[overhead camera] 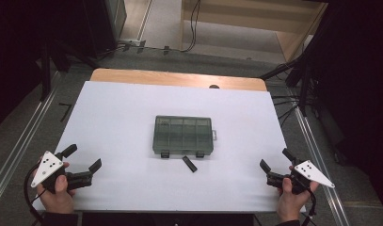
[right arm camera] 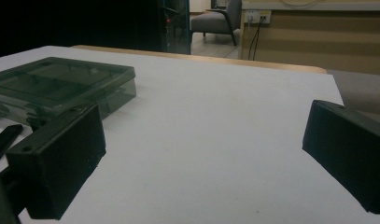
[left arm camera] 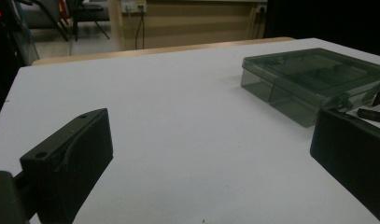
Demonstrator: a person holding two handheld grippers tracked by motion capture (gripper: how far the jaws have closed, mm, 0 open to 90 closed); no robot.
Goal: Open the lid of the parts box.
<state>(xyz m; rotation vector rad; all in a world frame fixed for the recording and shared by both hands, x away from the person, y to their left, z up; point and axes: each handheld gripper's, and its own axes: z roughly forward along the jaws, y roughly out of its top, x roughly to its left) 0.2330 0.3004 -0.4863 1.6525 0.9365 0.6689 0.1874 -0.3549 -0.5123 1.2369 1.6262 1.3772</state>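
A smoke-tinted compartment box [overhead camera: 183, 135] is seen lying shut near the middle of the table [overhead camera: 118, 117], with a small black bar [overhead camera: 189, 164] just beside its near edge, toward the person. The left hand-held gripper [overhead camera: 83, 157] is held at the near left corner and the right hand-held gripper [overhead camera: 275, 165] at the near right corner, both with jaws spread wide and nothing between them. The box should be approached low and level from both sides (its latches [overhead camera: 165, 154] face the near edge), so that it is steadied by one side while the front is worked.
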